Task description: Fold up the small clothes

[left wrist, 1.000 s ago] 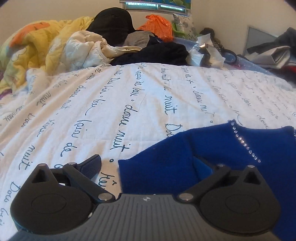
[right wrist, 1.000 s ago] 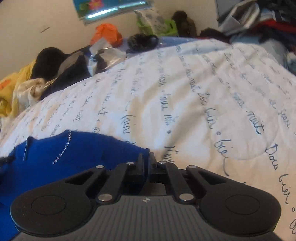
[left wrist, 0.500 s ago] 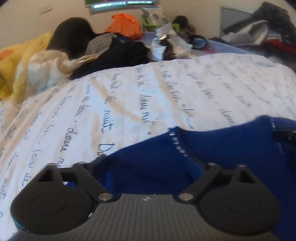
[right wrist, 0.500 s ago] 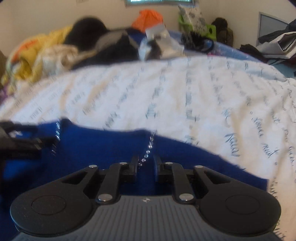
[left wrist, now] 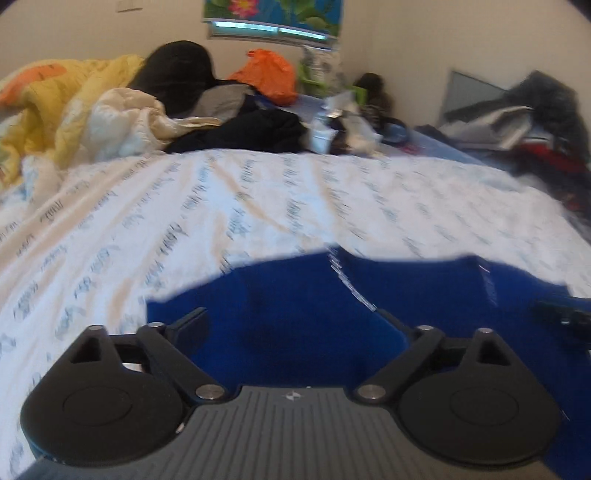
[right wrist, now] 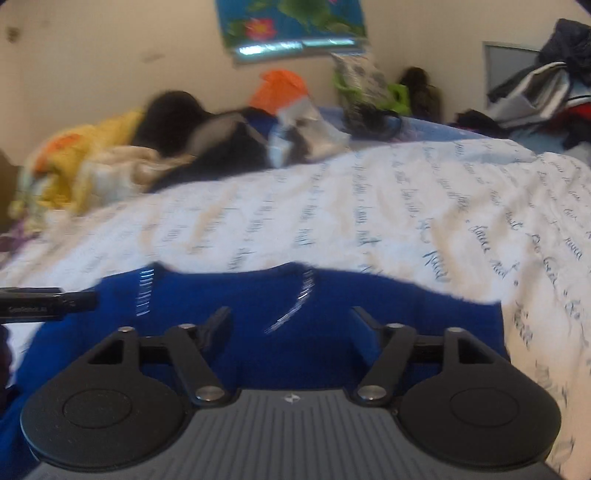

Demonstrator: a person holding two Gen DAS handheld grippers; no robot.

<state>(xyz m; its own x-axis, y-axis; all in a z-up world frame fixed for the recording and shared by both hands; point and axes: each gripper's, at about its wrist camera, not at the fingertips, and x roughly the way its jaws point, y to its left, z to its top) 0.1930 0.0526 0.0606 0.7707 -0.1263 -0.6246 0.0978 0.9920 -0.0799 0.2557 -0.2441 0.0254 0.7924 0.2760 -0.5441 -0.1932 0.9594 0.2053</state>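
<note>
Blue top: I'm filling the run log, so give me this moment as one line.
step: fold | item: blue top flat on bedspread | left gripper: open | right gripper: open | held: nothing

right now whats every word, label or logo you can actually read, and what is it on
"nuit": cursive script, only partly legible, printed in rows on the white duvet cover; its other words are too blurred to read.
Small white logo on the right gripper body: a symbol, no letters.
Faint print on the left gripper finger: too blurred to read.
Blue garment: rhinestone lines, no text.
Floral wall hanging: no text.
</note>
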